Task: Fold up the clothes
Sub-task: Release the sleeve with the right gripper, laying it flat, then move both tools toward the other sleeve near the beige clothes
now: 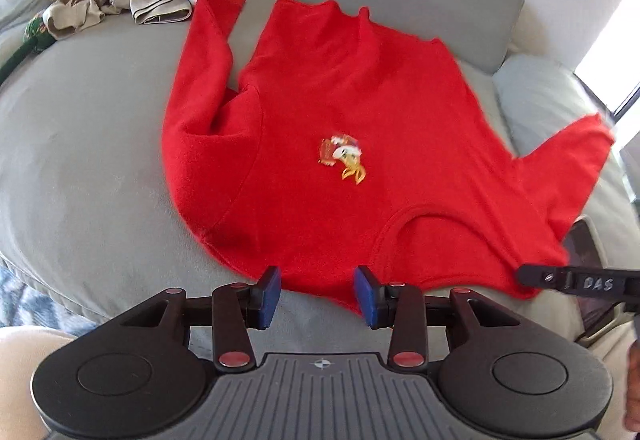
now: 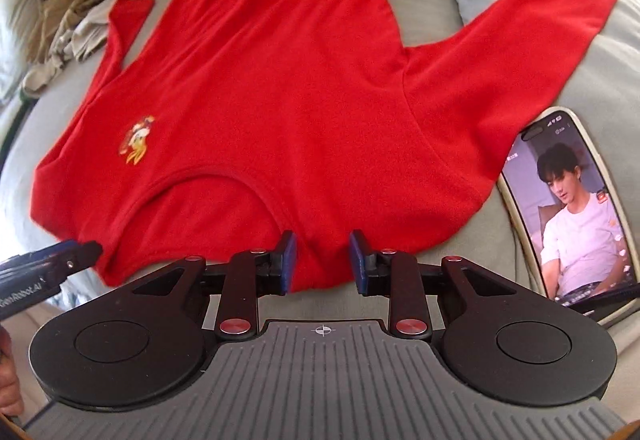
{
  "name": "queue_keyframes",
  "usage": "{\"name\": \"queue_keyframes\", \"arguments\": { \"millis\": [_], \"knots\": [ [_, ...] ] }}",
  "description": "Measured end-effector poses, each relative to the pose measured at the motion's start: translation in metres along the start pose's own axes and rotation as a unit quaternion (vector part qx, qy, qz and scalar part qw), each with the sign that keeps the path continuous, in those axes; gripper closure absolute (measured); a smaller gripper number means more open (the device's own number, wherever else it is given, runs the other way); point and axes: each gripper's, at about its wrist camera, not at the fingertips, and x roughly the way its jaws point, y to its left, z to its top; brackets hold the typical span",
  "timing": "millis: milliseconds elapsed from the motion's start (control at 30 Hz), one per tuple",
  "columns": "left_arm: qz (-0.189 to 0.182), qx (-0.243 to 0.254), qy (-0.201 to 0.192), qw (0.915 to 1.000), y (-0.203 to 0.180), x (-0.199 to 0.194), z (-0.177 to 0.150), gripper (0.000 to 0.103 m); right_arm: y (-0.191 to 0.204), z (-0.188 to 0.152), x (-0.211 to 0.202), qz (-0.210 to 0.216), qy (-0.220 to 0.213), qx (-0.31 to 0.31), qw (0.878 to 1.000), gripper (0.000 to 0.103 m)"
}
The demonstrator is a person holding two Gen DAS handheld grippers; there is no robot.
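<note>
Red long-sleeved top (image 1: 340,112) spread front-up on the grey sofa cushion (image 1: 88,144), collar edge nearest, both sleeves still out to the sides. Left gripper (image 1: 318,294) with pads apart at the collar-side edge, clamping nothing. Right gripper (image 2: 322,260) likewise apart, straddling the same edge.

Risks, as a judgement: pinching one layer only, dragging the cloth into a bunch on the soft cushion; right sleeve sweeping the propped phone (image 2: 572,208) over.

Red sweater (image 1: 340,100), grey sofa (image 1: 80,140)
</note>
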Motion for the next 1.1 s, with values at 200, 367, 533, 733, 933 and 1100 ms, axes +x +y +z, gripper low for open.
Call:
{"name": "queue_keyframes", "arguments": {
  "millis": [200,367,533,733,933,1100],
  "knots": [
    [0.008,-0.023,-0.095,0.9952,0.034,-0.067,0.045,0.051,0.022,0.029,-0.057,0.05,-0.08,-0.016,0.995,0.06],
    [0.025,-0.034,-0.131,0.9905,0.059,-0.094,0.08,0.048,0.044,0.055,-0.104,0.077,-0.153,-0.044,0.984,0.042],
    [0.066,-0.082,-0.155,0.9823,0.064,-0.085,0.115,0.048,0.071,0.089,-0.134,0.092,-0.203,-0.083,0.971,0.042],
    [0.076,-0.185,-0.201,0.959,0.063,-0.053,0.168,0.034,0.133,0.158,-0.127,0.056,-0.209,-0.177,0.96,0.039],
    [0.093,-0.224,-0.185,0.9525,0.105,0.03,0.208,0.038,0.188,0.232,-0.044,0.048,-0.155,-0.2,0.966,0.035],
    [0.096,-0.27,-0.172,0.9426,0.147,0.054,0.214,0.04,0.242,0.27,0.058,0.075,-0.095,-0.202,0.972,0.038]
  ]
}}
